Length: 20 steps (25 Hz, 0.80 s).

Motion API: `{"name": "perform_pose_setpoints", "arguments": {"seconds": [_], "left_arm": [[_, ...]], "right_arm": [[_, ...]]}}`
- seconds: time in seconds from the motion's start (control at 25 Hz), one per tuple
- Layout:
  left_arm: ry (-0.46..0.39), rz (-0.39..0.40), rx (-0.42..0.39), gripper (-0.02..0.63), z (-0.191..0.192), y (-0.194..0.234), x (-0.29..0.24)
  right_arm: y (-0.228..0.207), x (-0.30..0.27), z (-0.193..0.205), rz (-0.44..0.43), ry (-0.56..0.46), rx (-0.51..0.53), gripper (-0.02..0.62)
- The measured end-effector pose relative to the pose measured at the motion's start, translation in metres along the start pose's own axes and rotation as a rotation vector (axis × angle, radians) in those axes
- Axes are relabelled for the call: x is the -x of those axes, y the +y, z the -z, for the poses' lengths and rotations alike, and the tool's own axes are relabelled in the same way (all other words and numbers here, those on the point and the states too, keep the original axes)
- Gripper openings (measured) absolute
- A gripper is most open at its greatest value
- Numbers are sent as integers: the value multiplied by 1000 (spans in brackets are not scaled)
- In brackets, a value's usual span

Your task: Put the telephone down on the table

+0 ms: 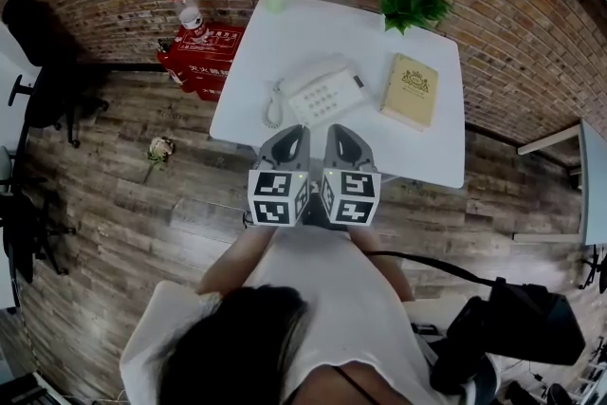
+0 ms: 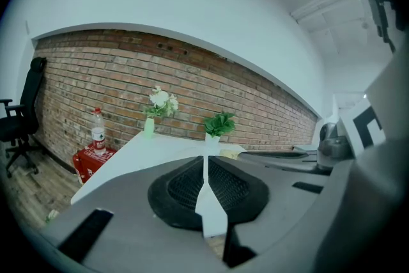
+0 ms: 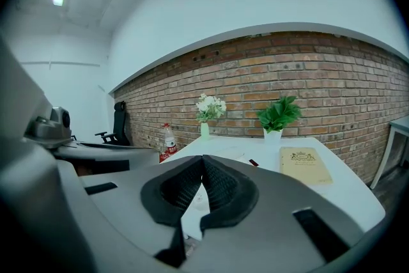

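So at this point the telephone (image 1: pixel 318 93) was sitting flat on the surface (image 1: pixel 285 33), close to the near edge and roughly mid-way along it. Its coiled cord (image 1: pixel 274 104) trailed off the side toward the left edge, and the book (image 1: pixel 410 90) lay just beside it toward the right edge. You had your left gripper (image 1: pixel 292 136) and right gripper (image 1: pixel 340 134) side by side just off that near edge, tucked close to your body. Both had their fingers pinched together on nothing, and neither touched the phone. To me that reads like the put-down was basically done, so the "do it well" part was mostly about not wrecking it. I'd keep both grippers low and clear of the cord loop, since a snag there would probably drag the whole base. If you did want to square the phone up, I'd say spread the fingers first and come in from the near edge, not over the book.
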<state>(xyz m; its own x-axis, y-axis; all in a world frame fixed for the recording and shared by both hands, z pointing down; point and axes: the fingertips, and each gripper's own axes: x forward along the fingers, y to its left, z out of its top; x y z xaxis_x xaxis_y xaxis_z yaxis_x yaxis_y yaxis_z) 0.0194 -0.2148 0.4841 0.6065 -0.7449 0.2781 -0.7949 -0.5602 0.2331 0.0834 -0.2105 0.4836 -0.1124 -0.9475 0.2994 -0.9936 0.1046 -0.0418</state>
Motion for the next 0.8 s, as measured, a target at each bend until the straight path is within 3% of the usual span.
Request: {"name": "perform_pose_setpoints", "arguments": {"seconds": [0.8], "left_arm": [[16, 1, 21, 41, 12, -7, -5]], "right_arm": [[-2, 3, 10, -15, 29, 50, 26]]}}
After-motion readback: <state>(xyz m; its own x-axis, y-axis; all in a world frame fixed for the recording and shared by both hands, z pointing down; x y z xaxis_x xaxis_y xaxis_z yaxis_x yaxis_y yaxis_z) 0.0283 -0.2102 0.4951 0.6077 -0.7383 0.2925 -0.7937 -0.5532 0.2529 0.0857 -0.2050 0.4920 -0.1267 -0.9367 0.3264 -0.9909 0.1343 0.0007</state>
